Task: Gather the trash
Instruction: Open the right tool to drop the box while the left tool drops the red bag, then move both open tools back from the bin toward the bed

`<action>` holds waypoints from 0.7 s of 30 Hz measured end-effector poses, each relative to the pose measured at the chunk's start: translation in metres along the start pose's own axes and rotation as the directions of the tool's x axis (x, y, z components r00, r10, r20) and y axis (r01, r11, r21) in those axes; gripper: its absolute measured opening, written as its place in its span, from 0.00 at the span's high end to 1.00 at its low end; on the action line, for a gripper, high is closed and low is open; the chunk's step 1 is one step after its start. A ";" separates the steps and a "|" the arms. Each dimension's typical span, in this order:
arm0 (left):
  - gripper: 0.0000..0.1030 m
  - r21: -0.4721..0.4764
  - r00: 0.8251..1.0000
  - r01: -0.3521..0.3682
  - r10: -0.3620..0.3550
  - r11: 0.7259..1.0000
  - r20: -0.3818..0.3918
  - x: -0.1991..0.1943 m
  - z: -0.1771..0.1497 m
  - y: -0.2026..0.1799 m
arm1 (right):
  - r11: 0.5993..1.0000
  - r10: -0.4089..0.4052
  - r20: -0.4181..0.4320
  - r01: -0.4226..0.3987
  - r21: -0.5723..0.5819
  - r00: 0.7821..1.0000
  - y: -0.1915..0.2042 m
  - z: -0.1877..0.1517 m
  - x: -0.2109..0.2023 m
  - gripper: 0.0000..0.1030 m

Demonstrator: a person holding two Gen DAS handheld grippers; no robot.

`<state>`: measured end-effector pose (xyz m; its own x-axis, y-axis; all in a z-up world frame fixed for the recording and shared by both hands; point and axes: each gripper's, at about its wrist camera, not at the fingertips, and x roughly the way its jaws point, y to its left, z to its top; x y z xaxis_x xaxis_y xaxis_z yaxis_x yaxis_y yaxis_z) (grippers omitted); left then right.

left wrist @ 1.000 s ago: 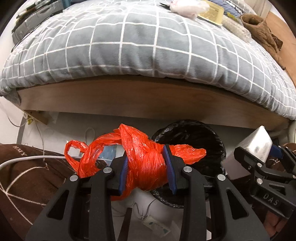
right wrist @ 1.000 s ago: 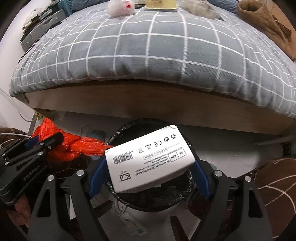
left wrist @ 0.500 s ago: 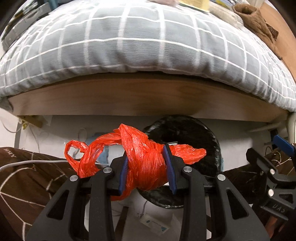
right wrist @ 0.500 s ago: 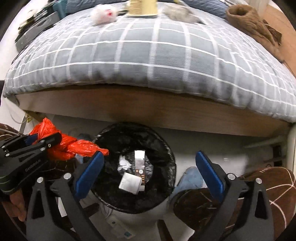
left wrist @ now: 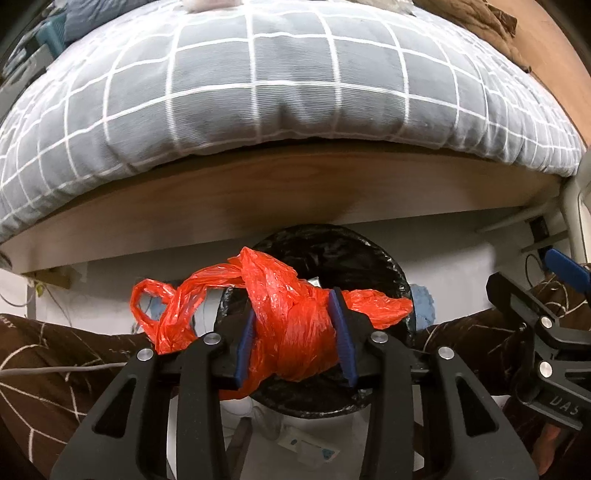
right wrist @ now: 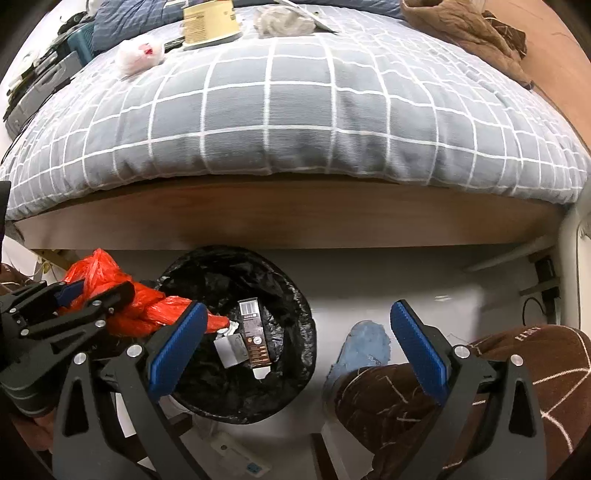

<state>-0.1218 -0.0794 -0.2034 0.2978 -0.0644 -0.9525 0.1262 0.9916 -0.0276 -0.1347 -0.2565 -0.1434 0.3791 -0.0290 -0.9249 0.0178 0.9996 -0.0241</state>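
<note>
Box dropped into bin [right wrist: 295, 325] — right tool [right wrist: 295, 349] wide, empty; left tool [left wrist: 295, 332] clamps orange bag [left wrist: 291, 325].

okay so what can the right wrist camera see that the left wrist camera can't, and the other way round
Only the right wrist view looks down into the bin: a dark carton and white scraps lie inside. It also shows a blue slipper whole and a tan container on the bed.

Only the left wrist view shows the left tool shut on the orange bag straight on, and the bag's loop handle.

Both show the grey checked duvet, the black-lined bin and the open right tool.
</note>
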 end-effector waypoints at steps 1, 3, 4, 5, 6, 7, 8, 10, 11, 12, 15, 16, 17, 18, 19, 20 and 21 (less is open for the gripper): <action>0.59 0.000 1.000 -0.006 0.006 1.000 0.000 0.001 0.000 -0.001 | 1.000 0.005 -0.005 -0.005 0.007 1.000 -0.002 0.000 0.001 0.08; 0.54 0.002 1.000 -0.013 0.013 1.000 0.002 0.000 0.000 -0.001 | 0.999 0.024 -0.013 -0.023 0.023 1.000 -0.004 0.001 0.002 0.08; 0.50 0.005 1.000 -0.014 0.014 1.000 0.002 0.002 0.001 -0.003 | 0.999 0.021 -0.011 -0.021 0.025 1.000 -0.004 0.001 0.002 0.08; 0.46 0.006 1.000 -0.017 0.017 1.000 0.003 0.003 0.001 -0.003 | 0.999 0.021 -0.008 -0.021 0.025 1.000 -0.005 0.001 0.002 0.08; 0.45 0.010 1.000 -0.023 0.023 1.000 0.006 0.003 0.000 -0.003 | 0.999 0.024 -0.009 -0.023 0.025 1.000 -0.004 0.001 0.002 0.08; 0.43 0.012 1.000 -0.028 0.027 1.000 0.007 0.005 -0.001 -0.005 | 0.999 0.023 -0.008 -0.023 0.024 1.000 -0.004 0.001 0.001 0.08; 0.40 0.009 1.000 -0.027 0.027 1.000 0.008 0.005 -0.001 -0.004 | 1.000 0.022 -0.007 -0.022 0.021 1.000 -0.003 0.002 0.001 0.08; 0.32 0.003 0.999 -0.031 0.031 1.000 0.013 0.005 -0.001 -0.003 | 1.000 0.020 -0.001 -0.020 0.017 1.000 -0.001 0.002 -0.001 0.08; 0.29 0.001 0.999 -0.035 0.035 0.999 0.017 0.005 -0.001 -0.002 | 1.000 0.018 0.002 -0.018 0.015 1.000 -0.001 0.003 -0.002 0.08; 0.28 0.000 0.999 -0.036 0.036 0.999 0.019 0.004 -0.002 0.001 | 1.000 0.016 0.004 -0.016 0.012 1.000 0.000 0.003 -0.002 0.08; 0.20 -0.003 0.999 -0.046 0.046 0.999 0.024 0.001 -0.001 0.004 | 1.000 0.010 0.012 -0.010 0.009 1.000 0.000 0.005 -0.006 0.08; 0.18 -0.006 0.998 -0.049 0.049 0.999 0.030 0.000 -0.002 0.006 | 1.000 0.007 0.019 -0.007 0.006 1.000 0.000 0.006 -0.009 0.08; 0.15 -0.009 0.998 -0.049 0.050 0.999 0.035 -0.004 -0.001 0.008 | 1.000 0.004 0.025 -0.004 0.002 1.000 0.001 0.008 -0.010 0.08; 0.13 -0.013 0.998 -0.051 0.051 0.999 0.042 -0.006 -0.001 0.010 | 1.000 0.000 0.034 0.000 -0.005 0.999 0.003 0.009 -0.014 0.07; 0.08 -0.020 0.997 -0.054 0.055 0.998 0.050 -0.009 -0.001 0.013 | 1.000 -0.001 0.042 0.002 -0.012 0.999 0.004 0.011 -0.016 0.08; 0.06 -0.025 0.997 -0.059 0.060 0.998 0.056 -0.012 -0.001 0.014 | 1.000 -0.004 0.054 0.005 -0.021 0.999 0.006 0.013 -0.019 0.08; 0.06 -0.029 0.996 -0.062 0.064 0.998 0.062 -0.014 0.000 0.016 | 1.000 -0.005 0.061 0.006 -0.026 0.998 0.007 0.013 -0.021 0.07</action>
<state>-0.1239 -0.0623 -0.1909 0.3632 -0.0079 -0.9317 0.0801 0.9965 0.0228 -0.1302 -0.2494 -0.1186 0.4346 -0.0341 -0.9000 -0.0038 0.9992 -0.0397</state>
